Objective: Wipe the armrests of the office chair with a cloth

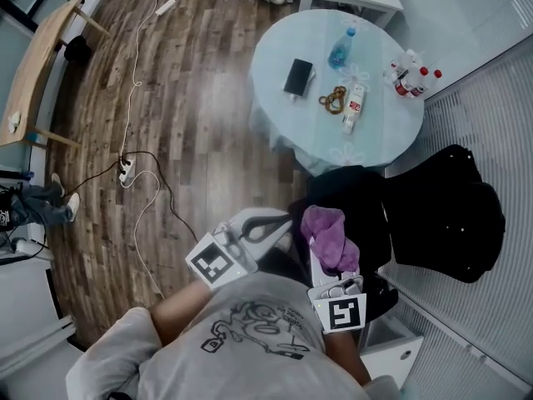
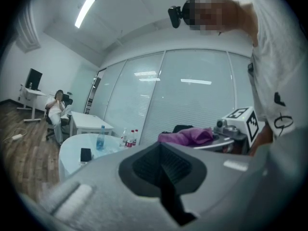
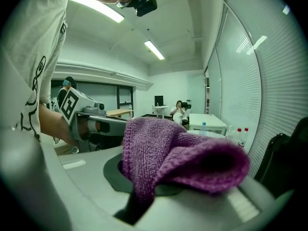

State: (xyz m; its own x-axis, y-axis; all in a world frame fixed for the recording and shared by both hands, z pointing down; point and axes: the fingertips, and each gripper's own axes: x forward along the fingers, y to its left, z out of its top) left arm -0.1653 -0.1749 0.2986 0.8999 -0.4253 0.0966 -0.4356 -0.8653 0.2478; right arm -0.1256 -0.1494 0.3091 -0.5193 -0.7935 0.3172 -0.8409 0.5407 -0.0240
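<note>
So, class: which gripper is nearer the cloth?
Right. The right gripper is shut on the cloth. The left gripper sits just to the cloth's left, shut, with nothing between its jaws.

Round pale table (image 1: pixel 283 44), far right. On it:
- dark phone (image 1: pixel 298 77), left of centre
- blue bottle (image 1: pixel 341 50), beyond the phone
- brown ring-shaped item (image 1: pixel 333 100), just beside a white tube (image 1: pixel 355 107)
- red-capped bottles (image 1: pixel 412 75), at the right edge

Wood floor (image 1: pixel 208 98): power strip (image 1: pixel 126 170) at left, another white strip (image 1: pixel 165 7) farther off.

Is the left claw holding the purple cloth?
No, the purple cloth is clamped in the right claw; the left claw is shut on nothing.
</note>
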